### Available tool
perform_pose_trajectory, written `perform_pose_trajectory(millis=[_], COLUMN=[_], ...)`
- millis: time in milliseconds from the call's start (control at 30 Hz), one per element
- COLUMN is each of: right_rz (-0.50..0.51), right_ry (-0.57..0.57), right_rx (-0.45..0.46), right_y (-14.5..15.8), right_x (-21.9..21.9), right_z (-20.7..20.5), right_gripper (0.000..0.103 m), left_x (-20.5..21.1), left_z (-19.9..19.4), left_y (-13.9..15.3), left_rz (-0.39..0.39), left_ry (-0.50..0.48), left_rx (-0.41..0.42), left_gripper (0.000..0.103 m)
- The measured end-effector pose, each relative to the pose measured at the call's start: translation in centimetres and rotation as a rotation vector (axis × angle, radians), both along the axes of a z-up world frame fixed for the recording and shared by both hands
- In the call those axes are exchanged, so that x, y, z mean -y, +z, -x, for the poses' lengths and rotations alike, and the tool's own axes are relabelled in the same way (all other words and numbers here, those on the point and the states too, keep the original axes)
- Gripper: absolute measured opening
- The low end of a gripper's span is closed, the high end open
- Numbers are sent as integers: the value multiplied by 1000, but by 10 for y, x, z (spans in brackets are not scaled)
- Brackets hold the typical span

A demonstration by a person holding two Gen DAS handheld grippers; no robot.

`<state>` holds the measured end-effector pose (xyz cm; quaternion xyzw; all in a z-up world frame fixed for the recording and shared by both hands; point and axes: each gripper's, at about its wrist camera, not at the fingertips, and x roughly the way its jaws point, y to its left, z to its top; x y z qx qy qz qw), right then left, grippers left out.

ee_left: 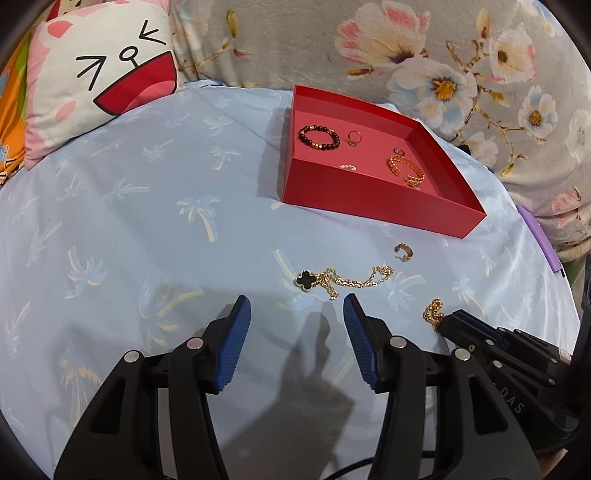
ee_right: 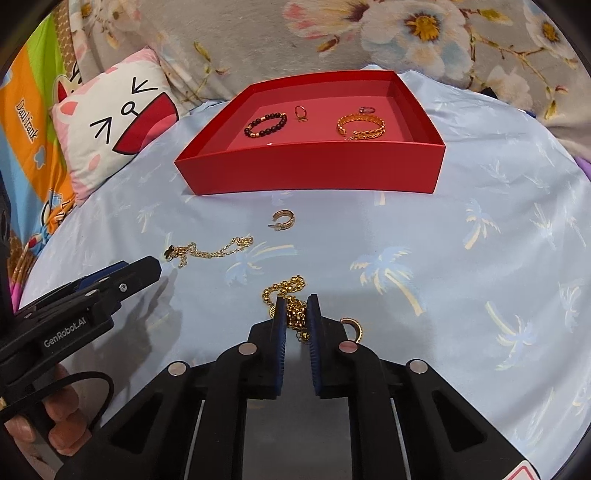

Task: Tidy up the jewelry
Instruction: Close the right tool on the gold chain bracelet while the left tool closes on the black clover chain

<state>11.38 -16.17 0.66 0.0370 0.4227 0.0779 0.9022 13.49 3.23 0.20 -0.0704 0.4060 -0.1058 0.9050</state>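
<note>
A red tray (ee_left: pixel 376 201) (ee_right: pixel 310 168) holds a dark bead bracelet (ee_left: pixel 319 137) (ee_right: pixel 265 124), a gold chain bracelet (ee_left: pixel 405 170) (ee_right: pixel 361 126) and small rings. On the blue sheet lie a gold chain with a black clover charm (ee_left: pixel 343 281) (ee_right: pixel 208 251) and a gold hoop earring (ee_left: pixel 403 252) (ee_right: pixel 284 220). My left gripper (ee_left: pixel 297 308) is open just short of the clover chain. My right gripper (ee_right: pixel 295 308) is shut on a gold bead chain (ee_right: pixel 291 299) (ee_left: pixel 433 312) that rests on the sheet. Another hoop earring (ee_right: pixel 352 328) lies beside its right finger.
A cat-face pillow (ee_left: pixel 99 74) (ee_right: pixel 118 122) lies at the back left. A floral quilt (ee_left: pixel 406 48) (ee_right: pixel 369 33) runs behind the tray. The left gripper's body (ee_right: pixel 85 306) shows at the left of the right wrist view.
</note>
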Motion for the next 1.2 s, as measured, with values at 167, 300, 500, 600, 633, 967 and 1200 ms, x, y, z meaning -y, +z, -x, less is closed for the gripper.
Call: perform_pose_trajectory(millis=[167, 300, 500, 600, 633, 967, 1200], right_rz=[-2, -38, -49, -53, -54, -74, -98], right_ry=[-8, -19, -15, -17, -17, -40, -49], right_rx=[9, 9, 11, 12, 13, 40, 94], right_y=[1, 2, 2, 2, 2, 7, 35], right_x=[1, 8, 9, 9, 9, 14, 22], right_z=[2, 3, 4, 4, 4, 10, 26], right_gripper=[7, 7, 7, 7, 7, 7, 6], left_x=[7, 13, 19, 22, 22, 24, 15], left_z=[-13, -23, -30, -30, -30, -20, -5], left_y=[0, -3, -4, -5, -5, -1, 30], left_rz=[-35, -45, -57, -63, -65, -53, -5], left_ry=[-26, -45, -56, -67, -71, -89, -90], left_rx=[-2, -14, -14, -13, -14, -13, 26], left_gripper=[50, 46, 33, 21, 17, 15, 15])
